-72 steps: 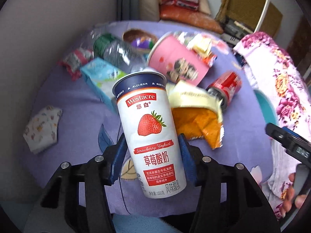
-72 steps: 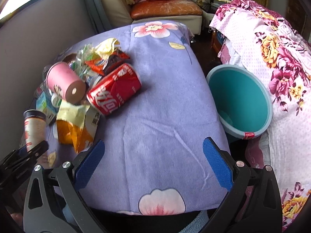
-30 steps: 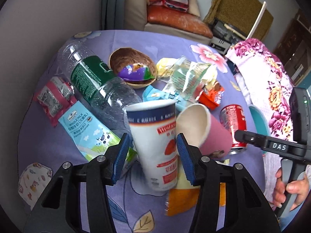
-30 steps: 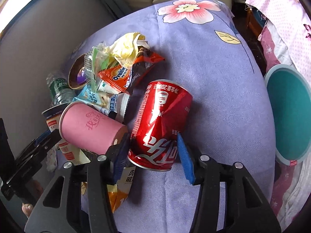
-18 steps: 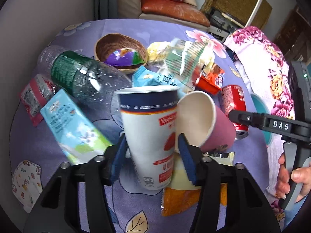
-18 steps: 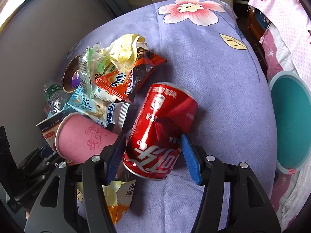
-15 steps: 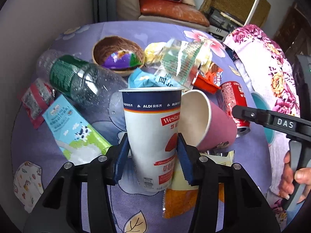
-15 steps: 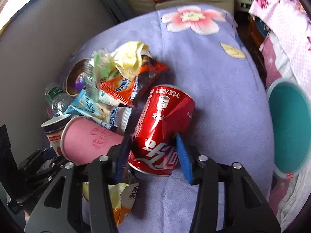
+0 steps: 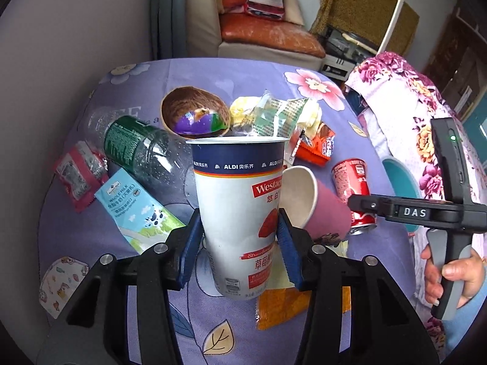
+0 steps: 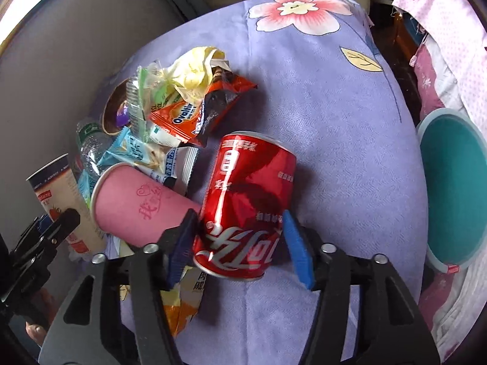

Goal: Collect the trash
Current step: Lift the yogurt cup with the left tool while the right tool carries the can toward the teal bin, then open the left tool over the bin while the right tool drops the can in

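Note:
My left gripper (image 9: 239,243) is shut on a white strawberry yoghurt cup (image 9: 240,200) and holds it upright above the purple cloth; the cup also shows at the left of the right wrist view (image 10: 57,194). My right gripper (image 10: 239,243) is shut on a dented red cola can (image 10: 246,203), also seen from the left wrist view (image 9: 353,191). A pink paper cup (image 10: 137,206) lies on its side touching the can. A teal bin (image 10: 453,191) stands off the right edge of the bed.
Wrappers (image 10: 194,112), a clear plastic bottle (image 9: 137,152), a milk carton (image 9: 134,210), a coconut shell bowl (image 9: 194,115) and an orange packet (image 9: 286,304) lie on the purple floral cloth (image 10: 334,91). A flowered blanket (image 9: 411,97) lies to the right.
The left gripper has lifted the yoghurt cup slightly and tilted it upright. The right gripper has closed on the cola can and raised it a little.

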The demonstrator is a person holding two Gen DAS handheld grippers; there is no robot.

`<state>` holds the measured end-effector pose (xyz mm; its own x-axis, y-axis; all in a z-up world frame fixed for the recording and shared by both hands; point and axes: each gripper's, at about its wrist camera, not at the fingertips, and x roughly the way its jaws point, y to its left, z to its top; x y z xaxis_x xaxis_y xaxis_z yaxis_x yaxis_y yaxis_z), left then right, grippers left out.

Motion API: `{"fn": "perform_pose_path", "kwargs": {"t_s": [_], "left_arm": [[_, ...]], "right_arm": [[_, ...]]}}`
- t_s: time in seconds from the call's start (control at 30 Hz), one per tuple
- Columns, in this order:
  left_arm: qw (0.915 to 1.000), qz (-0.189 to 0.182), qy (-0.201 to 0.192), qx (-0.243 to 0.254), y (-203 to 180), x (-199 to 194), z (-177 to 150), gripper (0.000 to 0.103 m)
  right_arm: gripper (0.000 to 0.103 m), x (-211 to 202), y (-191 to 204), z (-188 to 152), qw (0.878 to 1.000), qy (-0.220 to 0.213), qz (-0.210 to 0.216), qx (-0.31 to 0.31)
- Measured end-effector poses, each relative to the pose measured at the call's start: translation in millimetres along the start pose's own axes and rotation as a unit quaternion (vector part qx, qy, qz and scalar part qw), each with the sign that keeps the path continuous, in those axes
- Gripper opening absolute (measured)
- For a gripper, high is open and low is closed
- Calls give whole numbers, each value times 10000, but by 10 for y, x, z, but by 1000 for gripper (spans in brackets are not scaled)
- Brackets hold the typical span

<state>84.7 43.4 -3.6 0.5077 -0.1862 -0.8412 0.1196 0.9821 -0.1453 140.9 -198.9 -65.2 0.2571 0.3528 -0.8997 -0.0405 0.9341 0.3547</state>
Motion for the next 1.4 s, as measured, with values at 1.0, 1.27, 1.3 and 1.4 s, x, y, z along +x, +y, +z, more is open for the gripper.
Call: {"fn": "perform_pose_path", "kwargs": {"t_s": [1.0,1.27,1.3,1.4], "left_arm": [[9697,-1352,464,1980,-2572,640,423,49],[9547,-1380,1048,2421,-3345,1452,235,49],[9528,-1377,1089,2475,-3421,1525,224,49],[9507,-1303,1150,2569,-3557,1663,208,49]], "right_arm": [[56,-1349,-1781,-381,9805,-1383,-765,1164],[56,-1202,-2512,-466,9756,-1032,-1058,1622],[56,-1186,-2564,-470,9754,-1006,-1069,1647],[56,-1148,-2707,-500,9752,-893,-1140,1675]]}}
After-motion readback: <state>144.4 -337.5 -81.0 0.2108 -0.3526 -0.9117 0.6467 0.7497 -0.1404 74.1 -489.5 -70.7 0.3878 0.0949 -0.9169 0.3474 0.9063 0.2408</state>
